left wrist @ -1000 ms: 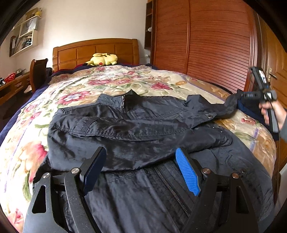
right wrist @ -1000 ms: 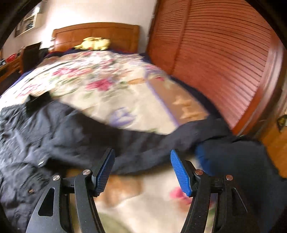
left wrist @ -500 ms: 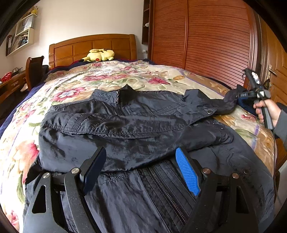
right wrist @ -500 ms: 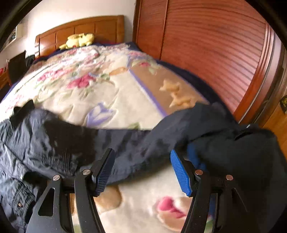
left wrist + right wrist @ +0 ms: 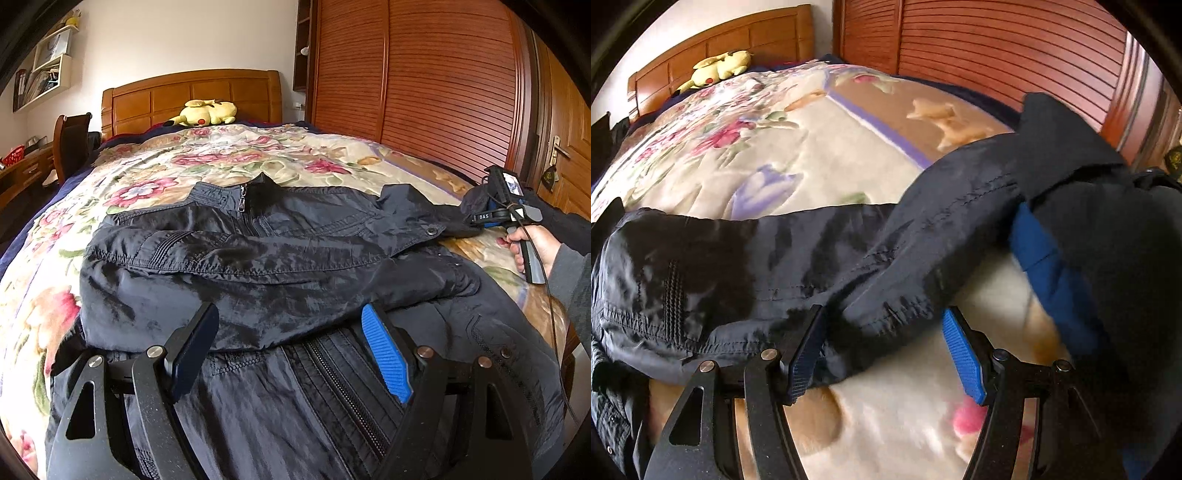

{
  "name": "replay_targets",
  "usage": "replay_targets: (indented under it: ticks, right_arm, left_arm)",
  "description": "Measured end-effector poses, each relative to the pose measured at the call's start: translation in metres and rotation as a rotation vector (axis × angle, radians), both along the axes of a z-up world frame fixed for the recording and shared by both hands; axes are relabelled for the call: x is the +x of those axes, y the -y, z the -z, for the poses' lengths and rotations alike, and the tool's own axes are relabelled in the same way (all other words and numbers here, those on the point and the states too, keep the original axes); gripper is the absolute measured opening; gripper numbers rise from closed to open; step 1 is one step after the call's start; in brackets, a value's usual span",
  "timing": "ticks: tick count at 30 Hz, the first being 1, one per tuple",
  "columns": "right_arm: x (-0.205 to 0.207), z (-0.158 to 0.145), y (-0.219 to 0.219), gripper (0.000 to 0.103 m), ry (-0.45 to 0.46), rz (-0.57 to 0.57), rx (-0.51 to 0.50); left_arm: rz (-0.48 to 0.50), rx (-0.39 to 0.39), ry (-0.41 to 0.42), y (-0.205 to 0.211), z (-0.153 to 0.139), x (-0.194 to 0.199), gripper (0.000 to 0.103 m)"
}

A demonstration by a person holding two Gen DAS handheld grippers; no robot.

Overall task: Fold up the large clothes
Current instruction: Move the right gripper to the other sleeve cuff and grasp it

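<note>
Left gripper (image 5: 290, 347) hung spread over the jacket (image 5: 280, 258); only the right wrist view showed the right gripper (image 5: 882, 350) closing around the sleeve (image 5: 894, 266), not yet pinching.

A: What has changed for the right gripper (image 5: 882, 347)?
B: It has dropped toward the jacket sleeve (image 5: 886, 273), which earlier lay higher in its view, beyond the fingertips, and now fills the lower middle, between them.
A: And its jaws?
B: Closing, the gap narrower than before, the sleeve between the pads.
A: From the left camera?
B: The hand (image 5: 532, 247) has sunk from mid-right toward the bedspread (image 5: 221, 155).
</note>
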State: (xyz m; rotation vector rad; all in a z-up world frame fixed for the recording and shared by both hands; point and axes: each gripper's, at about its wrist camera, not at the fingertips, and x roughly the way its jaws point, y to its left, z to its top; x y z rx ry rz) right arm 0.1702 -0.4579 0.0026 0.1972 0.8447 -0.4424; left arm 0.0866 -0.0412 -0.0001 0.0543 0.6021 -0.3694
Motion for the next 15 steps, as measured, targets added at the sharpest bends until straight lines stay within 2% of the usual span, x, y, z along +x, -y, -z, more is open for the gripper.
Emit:
replay_targets:
  ticks: [1,2,4,11,15]
  right_arm:
    - [0.001,-0.002,-0.003,0.035,0.003,-0.018,-0.013]
    - [0.0,-0.002,-0.007,0.021,0.003,-0.032,-0.031]
    - [0.001,-0.009,-0.017,0.009,0.005,-0.064,-0.08]
    - [-0.018,-0.064,-0.062,0.006,0.137,-0.173,-0.163]
    - [-0.037,-0.098,-0.102,0.006,0.219,-0.255,-0.204]
  left_arm:
    - [-0.001,-0.002,0.0,-0.001,0.0,0.0,0.081]
    - [-0.001,-0.004,0.0,-0.002,-0.001,0.0,0.081]
    - [-0.003,-0.01,0.0,-0.003,-0.001,-0.001,0.081]
    - [-0.001,-0.017,0.011,-0.007,-0.007,-0.006,0.081]
    - [0.02,-0.03,0.037,-0.011,-0.014,-0.015,0.081]
